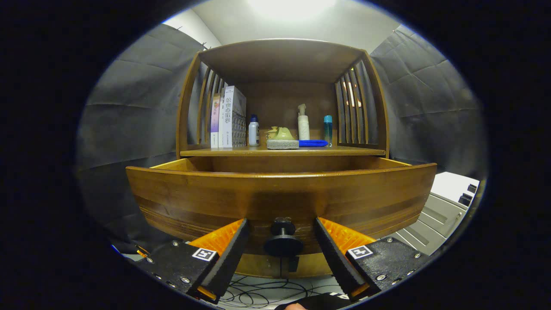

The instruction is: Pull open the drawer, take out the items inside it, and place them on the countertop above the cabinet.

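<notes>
A brown wooden cabinet has its drawer pulled out toward me, the front panel close ahead. A round black knob sticks out of the drawer front. My gripper is open, one finger on each side of the knob with a gap to it on both sides. The drawer's inside is hidden behind its front panel. The countertop above the drawer carries a grey sponge, a green object, a blue cloth, three bottles and standing books.
Slatted side walls and a top board enclose the countertop shelf. A grey unit with drawers stands to the right of the cabinet. Black cables lie on the floor below the drawer.
</notes>
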Action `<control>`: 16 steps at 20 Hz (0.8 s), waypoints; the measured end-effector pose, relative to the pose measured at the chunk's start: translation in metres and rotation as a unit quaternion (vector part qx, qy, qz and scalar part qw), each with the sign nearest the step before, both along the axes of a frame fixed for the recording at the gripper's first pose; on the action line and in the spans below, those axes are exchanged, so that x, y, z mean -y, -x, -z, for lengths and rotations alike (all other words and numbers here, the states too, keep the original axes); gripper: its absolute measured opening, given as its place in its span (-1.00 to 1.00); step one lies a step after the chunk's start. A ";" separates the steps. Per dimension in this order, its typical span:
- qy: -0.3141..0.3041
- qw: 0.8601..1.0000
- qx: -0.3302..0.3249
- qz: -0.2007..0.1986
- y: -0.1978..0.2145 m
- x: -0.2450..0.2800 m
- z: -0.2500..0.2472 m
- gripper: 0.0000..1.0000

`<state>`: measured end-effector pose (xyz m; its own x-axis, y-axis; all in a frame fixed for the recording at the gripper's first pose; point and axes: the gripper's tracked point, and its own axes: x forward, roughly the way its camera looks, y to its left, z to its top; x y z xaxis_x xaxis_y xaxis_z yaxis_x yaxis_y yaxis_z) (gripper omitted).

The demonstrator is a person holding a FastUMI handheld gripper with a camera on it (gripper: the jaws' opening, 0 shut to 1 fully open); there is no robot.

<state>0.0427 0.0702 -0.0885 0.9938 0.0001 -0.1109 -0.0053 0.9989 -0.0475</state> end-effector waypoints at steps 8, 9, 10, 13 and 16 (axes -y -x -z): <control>-0.013 1.000 0.009 0.001 -0.023 -0.002 -0.007 0.90; -0.013 1.000 0.009 0.002 -0.028 -0.001 -0.009 0.90; -0.014 1.000 0.007 0.002 -0.031 -0.002 -0.008 0.90; -0.016 1.000 0.005 0.004 -0.041 -0.002 -0.009 0.90; -0.016 1.000 0.004 0.005 -0.051 -0.002 -0.009 0.90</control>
<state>0.0934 0.0726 -0.0794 0.9946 -0.0067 -0.1039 0.0052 0.9999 -0.0146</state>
